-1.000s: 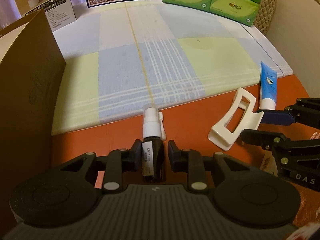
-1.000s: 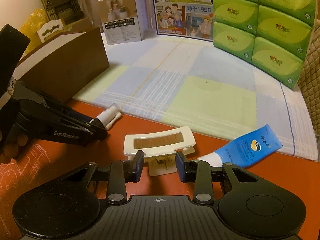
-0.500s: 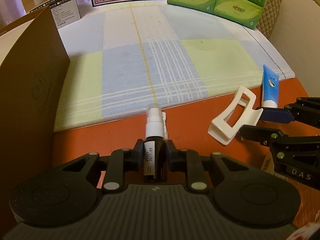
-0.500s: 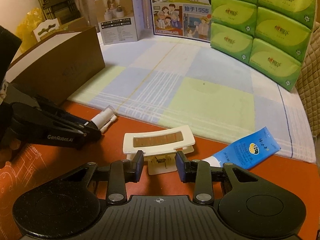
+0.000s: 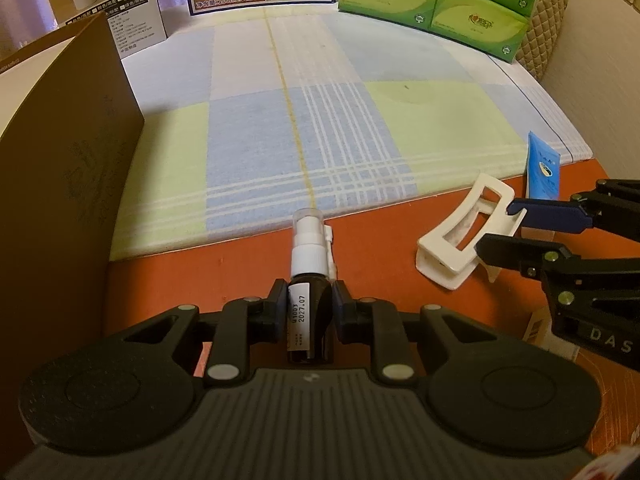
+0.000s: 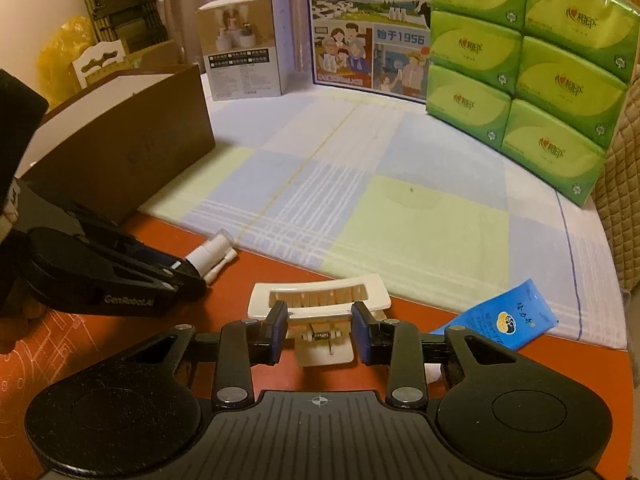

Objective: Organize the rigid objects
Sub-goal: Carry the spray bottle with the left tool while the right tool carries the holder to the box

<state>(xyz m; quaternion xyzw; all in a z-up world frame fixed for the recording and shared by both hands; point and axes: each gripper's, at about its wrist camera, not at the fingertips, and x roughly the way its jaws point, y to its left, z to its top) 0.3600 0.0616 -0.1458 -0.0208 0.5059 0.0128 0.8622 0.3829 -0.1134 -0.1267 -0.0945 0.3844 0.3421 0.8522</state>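
Observation:
My left gripper (image 5: 307, 304) is shut on a small dark spray bottle (image 5: 306, 264) with a white nozzle and clear cap, on the orange surface; it also shows in the right wrist view (image 6: 208, 254). My right gripper (image 6: 320, 330) is shut on the handle of a white hair claw clip (image 6: 318, 300), which shows tilted in the left wrist view (image 5: 466, 232). A blue tube (image 6: 504, 320) lies to the right by the cloth's edge, and it also shows in the left wrist view (image 5: 542, 168).
A checked blue and green cloth (image 6: 380, 208) covers the surface beyond. A brown open box (image 5: 60, 184) stands at the left. Green tissue packs (image 6: 520, 68), a milk carton box (image 6: 372, 32) and a small white box (image 6: 244, 48) line the back.
Both grippers have closed further on their objects. The hair clip has lifted and tilted in the right gripper. The spray bottle has stayed in place.

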